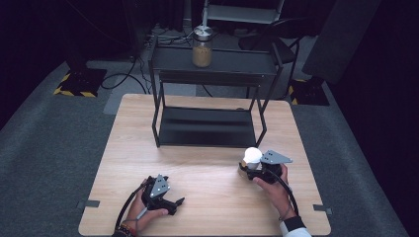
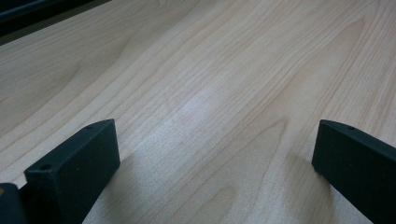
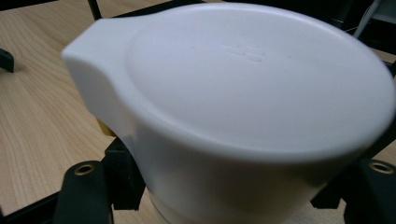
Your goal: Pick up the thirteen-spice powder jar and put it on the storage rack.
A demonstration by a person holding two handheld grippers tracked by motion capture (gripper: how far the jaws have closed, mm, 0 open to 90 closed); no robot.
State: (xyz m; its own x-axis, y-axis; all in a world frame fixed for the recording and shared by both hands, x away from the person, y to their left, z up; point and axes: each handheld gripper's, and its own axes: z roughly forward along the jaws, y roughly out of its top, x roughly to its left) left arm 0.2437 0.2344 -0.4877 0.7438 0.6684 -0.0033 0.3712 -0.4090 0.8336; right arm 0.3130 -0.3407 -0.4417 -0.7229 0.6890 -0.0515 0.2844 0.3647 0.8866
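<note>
Right claw [image 1: 248, 167] clamps white-lidded container [image 3: 243, 112] — left claw [image 1: 174, 203] gapes.

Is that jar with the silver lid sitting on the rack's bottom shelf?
No, the jar stands on the top shelf of the black rack.

Spread fingers [image 2: 74, 165] over bare wooden table [image 2: 210, 84].

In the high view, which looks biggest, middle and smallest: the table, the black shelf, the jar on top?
1. Table
2. Shelf
3. Jar, though it stands farthest from the camera, so it looks smaller than it is.
</note>
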